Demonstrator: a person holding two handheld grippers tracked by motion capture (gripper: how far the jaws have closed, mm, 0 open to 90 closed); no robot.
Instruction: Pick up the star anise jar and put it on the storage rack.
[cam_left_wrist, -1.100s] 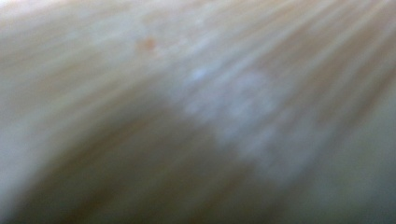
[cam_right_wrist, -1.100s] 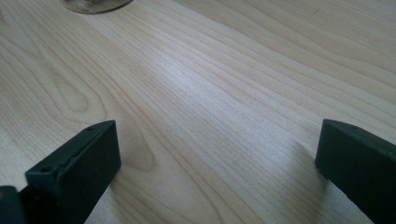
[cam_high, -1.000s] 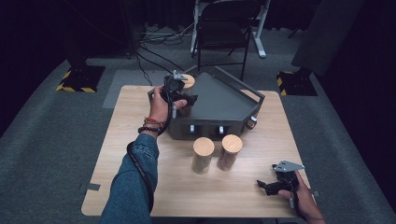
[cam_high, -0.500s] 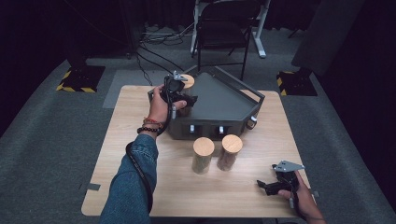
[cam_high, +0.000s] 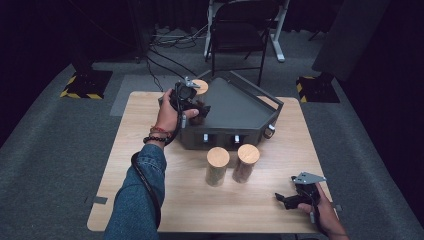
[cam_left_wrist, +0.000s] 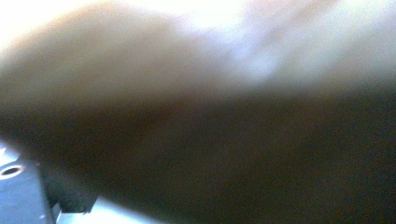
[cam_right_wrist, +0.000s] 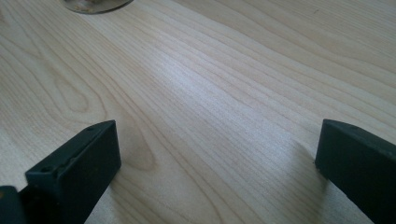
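A wooden cylinder (cam_high: 200, 87) with a pale round top stands at the back left corner of a dark grey tray-like box (cam_high: 235, 107). My left gripper (cam_high: 199, 111) reaches in from the left and is shut on its brown body. In the left gripper view a blurred brown surface (cam_left_wrist: 196, 140) sits very close to the camera and hides the jaws. Two more wooden cylinders (cam_high: 217, 166) (cam_high: 245, 162) stand side by side in front of the box. My right gripper (cam_high: 281, 199) (cam_right_wrist: 215, 154) lies low over bare wood at the front right, open, with nothing between its jaws.
The wooden table (cam_high: 150, 200) has free room at the left and along the front. A folding chair (cam_high: 237, 30) and cables stand on the floor behind it. The rim of a round base (cam_right_wrist: 95, 4) shows at the top of the right gripper view.
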